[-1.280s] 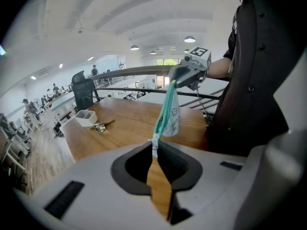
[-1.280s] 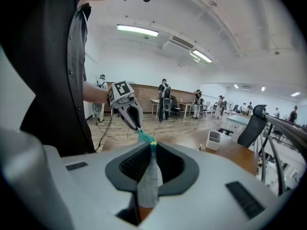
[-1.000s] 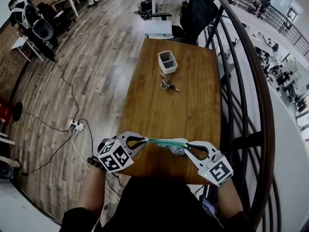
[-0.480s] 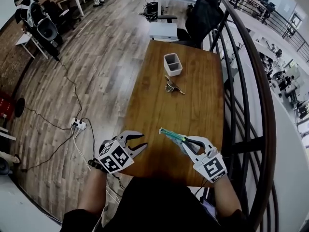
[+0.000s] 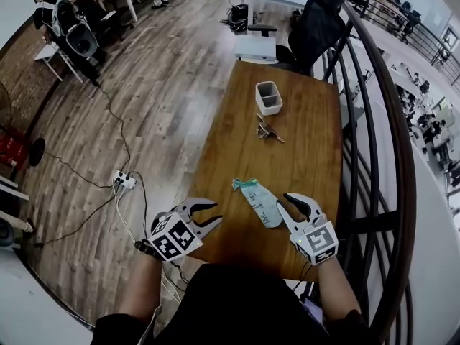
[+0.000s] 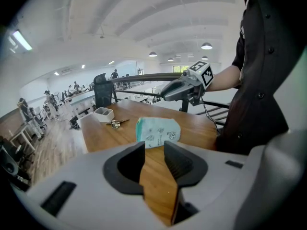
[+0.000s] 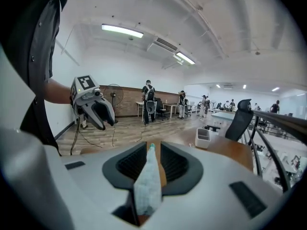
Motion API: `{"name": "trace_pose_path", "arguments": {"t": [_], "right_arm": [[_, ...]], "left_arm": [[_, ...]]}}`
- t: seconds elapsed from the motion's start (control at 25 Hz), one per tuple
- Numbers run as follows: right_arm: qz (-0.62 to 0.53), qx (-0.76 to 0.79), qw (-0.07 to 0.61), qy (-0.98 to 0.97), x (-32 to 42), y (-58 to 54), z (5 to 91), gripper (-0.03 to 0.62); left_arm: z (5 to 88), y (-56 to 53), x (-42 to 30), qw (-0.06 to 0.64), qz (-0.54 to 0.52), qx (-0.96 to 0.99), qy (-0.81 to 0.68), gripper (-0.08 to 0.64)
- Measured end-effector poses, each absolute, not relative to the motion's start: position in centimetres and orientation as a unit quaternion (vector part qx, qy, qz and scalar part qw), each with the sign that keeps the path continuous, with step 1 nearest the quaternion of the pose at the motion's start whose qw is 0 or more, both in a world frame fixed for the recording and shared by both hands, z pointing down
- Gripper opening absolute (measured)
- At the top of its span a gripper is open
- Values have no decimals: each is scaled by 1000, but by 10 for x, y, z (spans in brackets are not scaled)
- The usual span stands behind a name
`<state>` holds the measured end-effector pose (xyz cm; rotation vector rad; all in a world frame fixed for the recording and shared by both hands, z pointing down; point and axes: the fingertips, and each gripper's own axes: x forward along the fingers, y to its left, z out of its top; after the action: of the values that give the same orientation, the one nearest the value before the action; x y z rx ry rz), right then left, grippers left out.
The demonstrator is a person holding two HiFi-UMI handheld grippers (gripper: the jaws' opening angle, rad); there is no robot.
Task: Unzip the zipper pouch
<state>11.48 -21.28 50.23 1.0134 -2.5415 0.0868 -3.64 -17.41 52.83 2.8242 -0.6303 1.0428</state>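
The teal and white zipper pouch lies flat on the wooden table, its zipper edge toward the far left. My right gripper is at the pouch's near right end. In the right gripper view the pouch stands edge-on between the jaws, which have just been opening and no longer press it. My left gripper hovers at the table's near left edge, apart from the pouch. Its jaws have just opened too and hold nothing. From the left gripper view the pouch lies just ahead.
Farther up the table stand a white two-compartment holder and a bunch of keys. A dark curved railing runs along the right. An office chair sits beyond the table. A power strip with cables lies on the floor.
The pouch was stretched between both grippers; the left one let go first. The right gripper carried it up the table and opened, and the pouch now lies flat.
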Motion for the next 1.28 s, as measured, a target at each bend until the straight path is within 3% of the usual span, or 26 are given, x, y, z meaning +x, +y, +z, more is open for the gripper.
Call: {"name": "trace_pose_path", "arguments": {"t": [0.48,0.72,0.92,1.28], "right_arm": [[36,367,187,-910,138,-199,494,46],[36,416,127,-900,176,-180,461,19],[-27,443,125,-887,198,-165,432,-3],[21,478,47,-877,230,-146,418,-5]], "left_arm": [[511,-185,-25,46,282,925,-251,119],[472,-196,-19,62,170,923,-338,45],[438,-194,-11,23,139,906,-398,31],[421,-174,-13,21,97,879,-466,17]]}}
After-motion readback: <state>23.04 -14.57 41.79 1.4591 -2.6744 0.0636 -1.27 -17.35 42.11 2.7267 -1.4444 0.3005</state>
